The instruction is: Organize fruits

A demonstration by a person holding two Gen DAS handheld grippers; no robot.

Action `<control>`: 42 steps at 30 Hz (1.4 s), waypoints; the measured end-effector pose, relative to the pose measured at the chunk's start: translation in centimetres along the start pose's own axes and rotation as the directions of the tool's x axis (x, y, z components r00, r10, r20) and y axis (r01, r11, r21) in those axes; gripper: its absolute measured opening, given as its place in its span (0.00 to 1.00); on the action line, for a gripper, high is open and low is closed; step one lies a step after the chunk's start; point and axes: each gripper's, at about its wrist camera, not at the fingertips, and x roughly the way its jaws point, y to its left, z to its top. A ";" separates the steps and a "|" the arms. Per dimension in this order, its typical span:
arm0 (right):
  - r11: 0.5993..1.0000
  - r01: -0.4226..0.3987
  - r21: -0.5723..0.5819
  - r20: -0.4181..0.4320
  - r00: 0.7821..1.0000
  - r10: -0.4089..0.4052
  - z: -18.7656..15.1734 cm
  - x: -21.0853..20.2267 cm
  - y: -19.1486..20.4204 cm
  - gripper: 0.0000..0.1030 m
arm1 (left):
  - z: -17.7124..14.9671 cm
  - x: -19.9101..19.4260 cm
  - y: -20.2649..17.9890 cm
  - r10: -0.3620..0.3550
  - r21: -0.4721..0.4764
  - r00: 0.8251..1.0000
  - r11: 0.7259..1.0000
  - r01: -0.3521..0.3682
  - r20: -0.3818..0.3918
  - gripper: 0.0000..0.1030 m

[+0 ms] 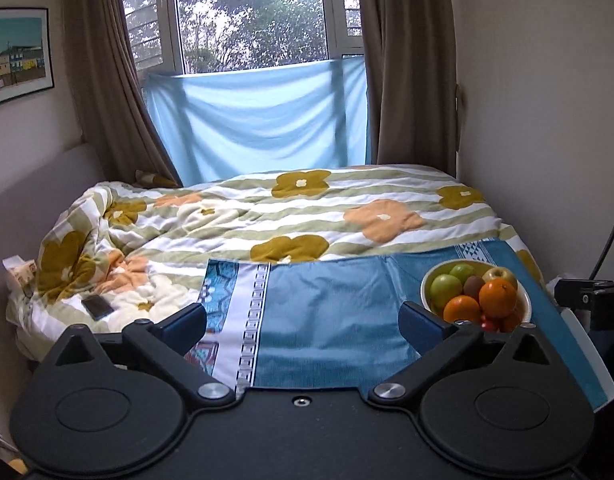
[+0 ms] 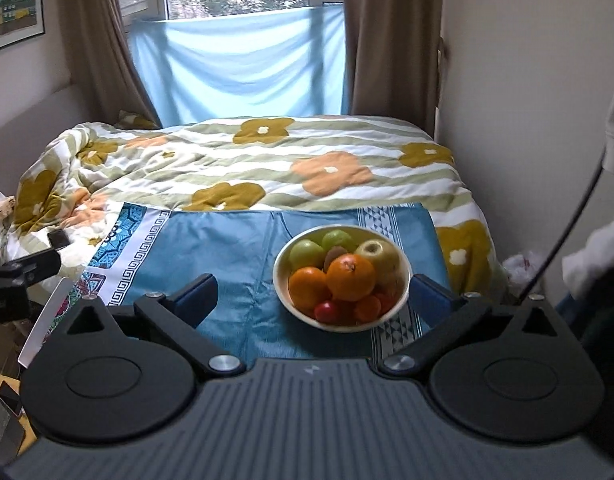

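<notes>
Brimming white bowl [image 2: 403, 276] of oranges [image 2: 350, 276], green apples [image 2: 305, 253]

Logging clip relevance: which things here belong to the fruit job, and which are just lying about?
Job:
bowl
oranges
green apples
kiwi
yellow apple
blue cloth
left gripper, open
right gripper, open

Lying about:
phone
floral duvet
framed picture
curtains

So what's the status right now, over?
Left gripper open, empty. Right gripper open, empty. Round cream bowl of fruit untouched on blue cloth. Nothing blocking.
</notes>
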 end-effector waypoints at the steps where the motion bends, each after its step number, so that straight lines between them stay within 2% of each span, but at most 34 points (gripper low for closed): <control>1: 1.000 0.002 -0.001 -0.002 1.000 -0.002 -0.2 -0.2 0.1 1.00 | -0.2 -0.1 0.1 -0.004 -0.002 1.000 1.000 0.004 -0.004 1.00; 12: 1.000 0.004 -0.001 -0.009 1.000 -0.004 -0.9 -1.1 0.7 1.00 | -0.5 -0.9 0.5 -0.001 0.007 1.000 1.000 0.001 0.011 1.00; 42: 1.000 0.000 0.031 -0.045 0.999 0.001 -0.2 0.5 -0.6 1.00 | 0.0 -0.5 0.2 -0.010 0.021 1.000 1.000 0.010 0.008 1.00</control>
